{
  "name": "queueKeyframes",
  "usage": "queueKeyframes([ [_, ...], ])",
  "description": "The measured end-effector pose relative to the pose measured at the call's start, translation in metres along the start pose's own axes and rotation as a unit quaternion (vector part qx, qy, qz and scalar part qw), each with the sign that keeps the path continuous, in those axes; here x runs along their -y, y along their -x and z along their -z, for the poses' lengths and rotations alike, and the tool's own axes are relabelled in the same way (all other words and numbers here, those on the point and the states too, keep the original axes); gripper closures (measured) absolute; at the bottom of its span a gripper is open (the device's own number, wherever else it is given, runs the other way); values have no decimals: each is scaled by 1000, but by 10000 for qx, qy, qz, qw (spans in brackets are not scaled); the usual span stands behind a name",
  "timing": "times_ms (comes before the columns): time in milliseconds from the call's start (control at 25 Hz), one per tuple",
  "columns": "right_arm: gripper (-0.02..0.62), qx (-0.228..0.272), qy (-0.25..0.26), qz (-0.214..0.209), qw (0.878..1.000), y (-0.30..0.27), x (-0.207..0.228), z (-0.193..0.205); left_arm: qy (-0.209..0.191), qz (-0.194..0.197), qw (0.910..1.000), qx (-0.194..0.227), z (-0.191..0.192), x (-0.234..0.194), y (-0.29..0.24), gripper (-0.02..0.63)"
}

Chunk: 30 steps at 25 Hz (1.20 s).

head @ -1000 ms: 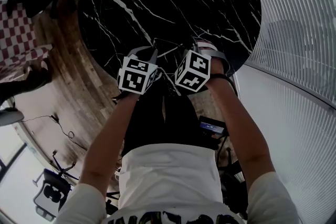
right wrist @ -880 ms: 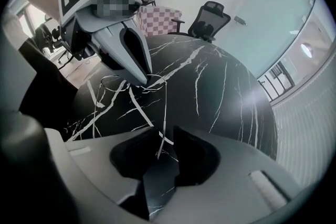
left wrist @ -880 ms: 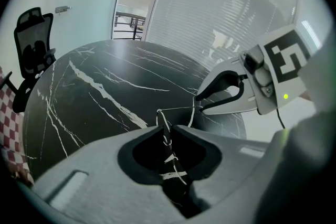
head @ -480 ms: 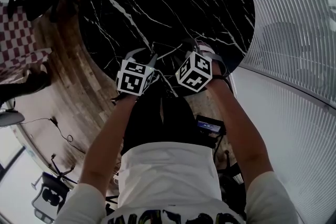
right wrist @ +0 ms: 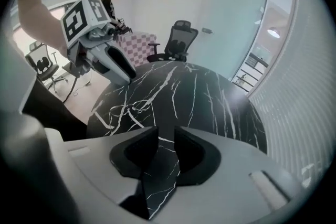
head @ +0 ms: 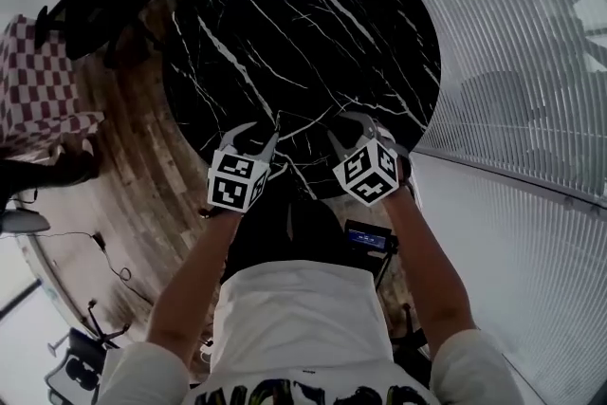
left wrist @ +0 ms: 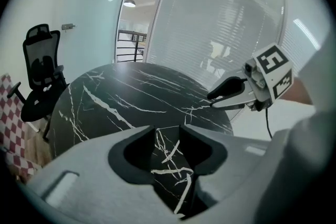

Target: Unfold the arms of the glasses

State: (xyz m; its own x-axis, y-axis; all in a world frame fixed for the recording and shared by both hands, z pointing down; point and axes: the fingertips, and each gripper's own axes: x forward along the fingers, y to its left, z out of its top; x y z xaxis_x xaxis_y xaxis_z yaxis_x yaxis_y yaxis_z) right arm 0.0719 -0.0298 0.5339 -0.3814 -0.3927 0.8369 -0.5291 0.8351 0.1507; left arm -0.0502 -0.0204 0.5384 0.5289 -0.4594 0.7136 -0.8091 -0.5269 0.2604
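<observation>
— Two questions for you: what sits in your left gripper (left wrist: 167,139), and what in your right gripper (right wrist: 165,140)?
— Nothing in either. Your left jaws have just been opening and stand wide apart, with only veined marble showing between them. Your right jaws have just been closing, but an empty gap remains.
— And the glasses (right wrist: 131,107)?
— They lie on the black marble table (head: 313,14) near its closer edge, apart from both grippers.
— Any writing?
— Only the black-and-white square markers on your cubes (head: 235,183). Your shirt print (head: 285,392) is cut off and unreadable.
</observation>
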Motion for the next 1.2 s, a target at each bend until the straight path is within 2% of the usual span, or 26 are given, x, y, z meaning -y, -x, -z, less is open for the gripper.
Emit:
queueKeyframes([
  [120,544,447,-381,280,9979,39,9,-15,36,9,9994,342,-20,13,28,463],
  [280,581,1080,-828,495,9895,89,9,-39,79,138,9966,812,-50,36,71,492],
  [400,592,1634,-1435,483,9749,122,2,-56,19,266,9934,1116,-71,60,100,505],
  [600,592,2452,-2040,558,9461,182,-5,-90,-69,425,9853,1652,-104,97,141,566],
  [720,592,2913,-2151,582,9303,217,-7,-116,-203,614,9787,1947,-127,121,162,599],
  [920,594,3589,-2336,456,9025,272,-18,-156,-385,909,9667,2362,-158,157,197,603],
  [1200,594,4088,-2066,542,8873,326,-32,-187,-360,899,9448,3131,-193,176,246,603],
])
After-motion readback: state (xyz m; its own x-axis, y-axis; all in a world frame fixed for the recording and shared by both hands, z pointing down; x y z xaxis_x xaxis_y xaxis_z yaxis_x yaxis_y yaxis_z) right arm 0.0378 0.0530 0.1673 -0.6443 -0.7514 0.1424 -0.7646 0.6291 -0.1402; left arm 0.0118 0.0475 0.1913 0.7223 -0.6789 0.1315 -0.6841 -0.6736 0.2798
